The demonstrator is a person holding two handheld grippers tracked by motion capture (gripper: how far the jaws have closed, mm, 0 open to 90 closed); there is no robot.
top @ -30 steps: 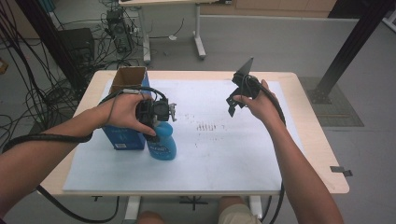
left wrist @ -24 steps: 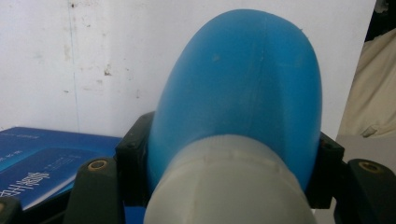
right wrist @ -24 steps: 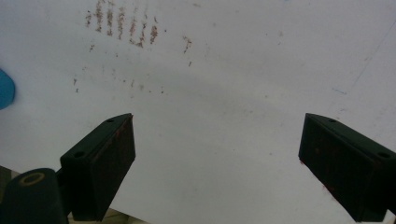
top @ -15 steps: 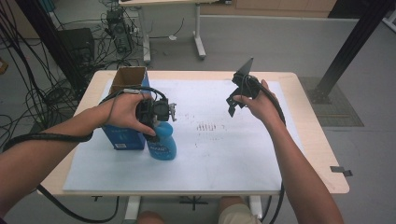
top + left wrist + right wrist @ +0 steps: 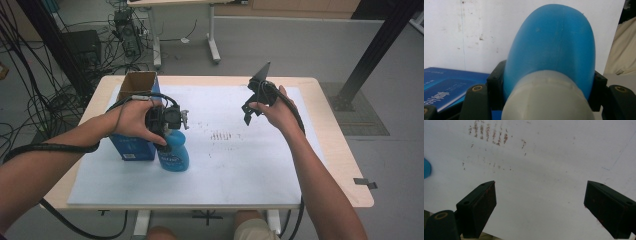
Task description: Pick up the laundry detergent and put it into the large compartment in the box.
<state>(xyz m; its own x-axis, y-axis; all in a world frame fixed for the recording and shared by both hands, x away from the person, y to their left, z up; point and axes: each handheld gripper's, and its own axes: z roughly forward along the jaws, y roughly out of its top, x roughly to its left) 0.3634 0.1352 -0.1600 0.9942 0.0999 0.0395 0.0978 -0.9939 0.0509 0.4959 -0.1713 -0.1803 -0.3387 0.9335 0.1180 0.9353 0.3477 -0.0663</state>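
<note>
High view: the person's forearms enter from the bottom edge, one to each side of the white sheet [image 5: 250,170] that covers the table [image 5: 345,165]. The left hand [image 5: 131,120] holds the left gripper [image 5: 172,131] down over the top of the blue bottle [image 5: 175,156], which stands upright on the sheet, touching or just beside the blue box [image 5: 131,146] on its left. The box is open at its brown cardboard top. The right hand [image 5: 274,109] holds the right gripper [image 5: 250,111] raised above the far right part of the sheet, well apart from the bottle. A patch of brown smudges [image 5: 222,135] marks the sheet between the two grippers. Beyond the table lie cables [image 5: 30,100] and a grey floor.

Left gripper view: the jaws press against both sides of the bottle [image 5: 554,50] just above its grey cap [image 5: 546,100]; the box [image 5: 446,85] lies at lower left, though whether it touches the bottle is unclear here.

Right gripper view: the jaws stand wide apart with nothing between them, over the sheet [image 5: 544,195] and its smudges [image 5: 489,132].
</note>
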